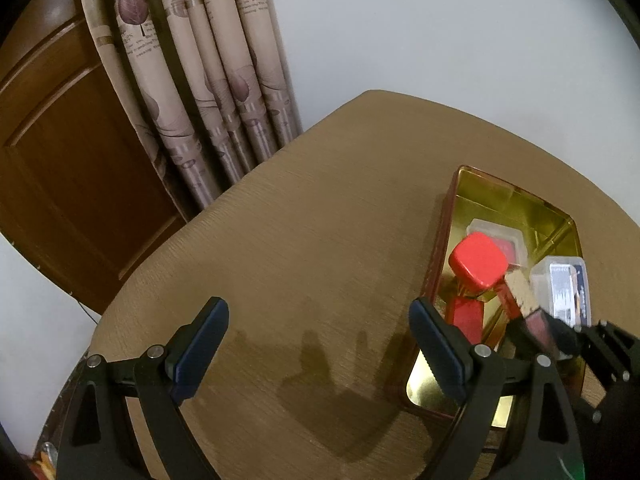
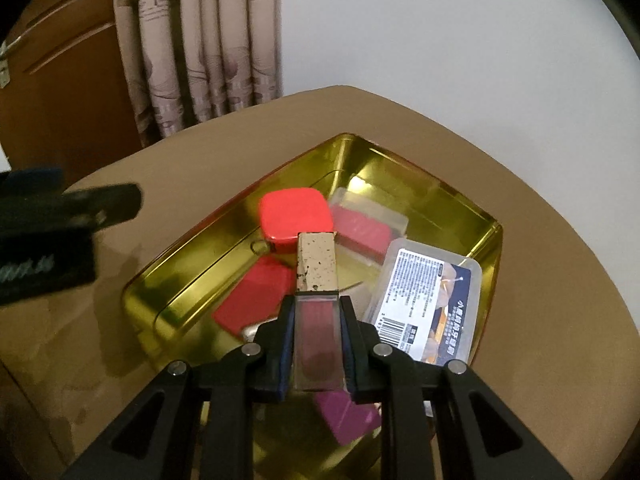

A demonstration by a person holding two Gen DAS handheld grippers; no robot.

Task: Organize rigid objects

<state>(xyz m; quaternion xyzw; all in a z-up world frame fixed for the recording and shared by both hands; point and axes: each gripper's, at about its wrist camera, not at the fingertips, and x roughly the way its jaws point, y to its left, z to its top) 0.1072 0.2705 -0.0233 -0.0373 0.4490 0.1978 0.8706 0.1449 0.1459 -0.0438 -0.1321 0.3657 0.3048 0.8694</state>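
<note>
Lip gloss (image 2: 318, 312) clamped between right gripper (image 2: 318, 344) fingers (image 2: 348, 344), speckled cap forward, hanging over gold tin (image 2: 490, 248). In tin: red case (image 2: 296, 213), red card (image 2: 252, 306), labelled clear box (image 2: 430, 300). Left gripper (image 1: 320, 344) spread wide, holding nothing, above bare table (image 1: 300, 220) beside tin's edge.

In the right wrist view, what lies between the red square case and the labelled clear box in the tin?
A clear box with a red insert sits between the red square case and the labelled clear box; the right wrist view shows it.

Home room — patterned curtain (image 1: 192, 92), wooden door (image 1: 68, 160), table (image 1: 300, 240)
</note>
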